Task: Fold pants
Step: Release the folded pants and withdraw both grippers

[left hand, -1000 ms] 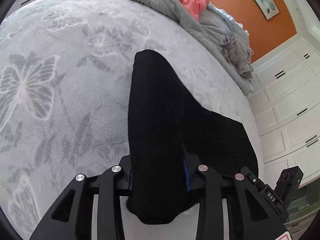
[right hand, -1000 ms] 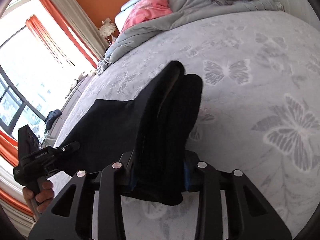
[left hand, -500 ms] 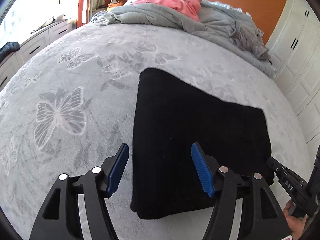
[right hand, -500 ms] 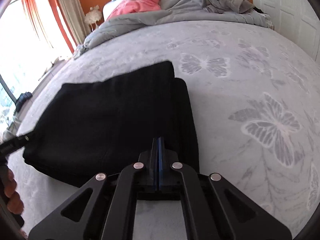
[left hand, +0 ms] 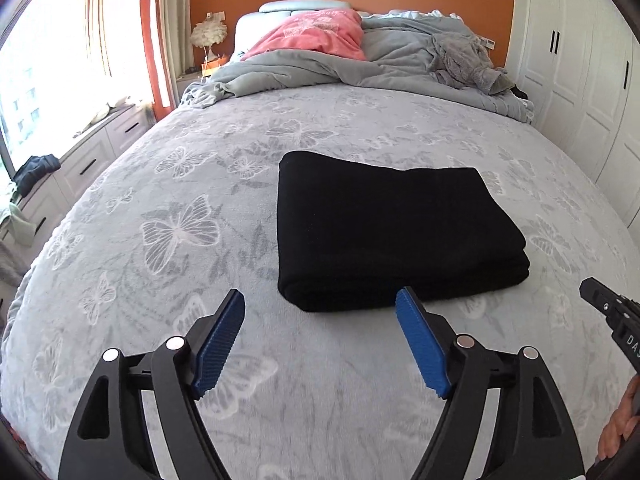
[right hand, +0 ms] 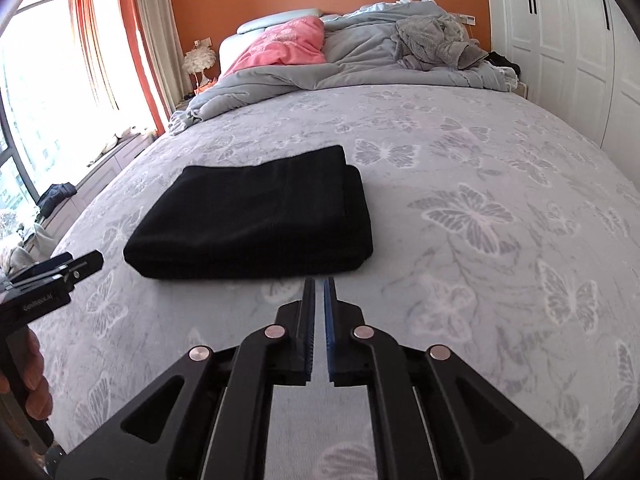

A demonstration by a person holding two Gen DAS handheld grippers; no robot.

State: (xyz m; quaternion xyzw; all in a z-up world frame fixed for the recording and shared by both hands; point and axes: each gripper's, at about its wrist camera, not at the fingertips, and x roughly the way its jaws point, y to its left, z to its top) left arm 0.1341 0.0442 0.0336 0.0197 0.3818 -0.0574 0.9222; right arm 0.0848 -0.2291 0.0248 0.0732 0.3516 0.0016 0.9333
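The black pants [left hand: 384,232] lie folded in a flat rectangle on the grey butterfly-print bedspread [left hand: 180,240]. They also show in the right wrist view [right hand: 260,220]. My left gripper [left hand: 320,300] is open and empty, pulled back just short of the stack's near edge. My right gripper [right hand: 319,286] is nearly shut with a thin gap between the blue pads, holding nothing, just in front of the stack's near right corner. The right gripper's tip shows at the right edge of the left wrist view [left hand: 608,312]. The left gripper's side shows in the right wrist view [right hand: 52,276].
A rumpled grey duvet [left hand: 360,68], a pink pillow [left hand: 312,36] and a grey garment [left hand: 464,60] lie at the head of the bed. White wardrobe doors [left hand: 580,60] stand on the right. A window and low drawers [left hand: 80,152] are on the left.
Both grippers let go of the pants and drew back toward the foot of the bed. The pants went from lifted and draped to a flat folded stack. The right gripper closed.
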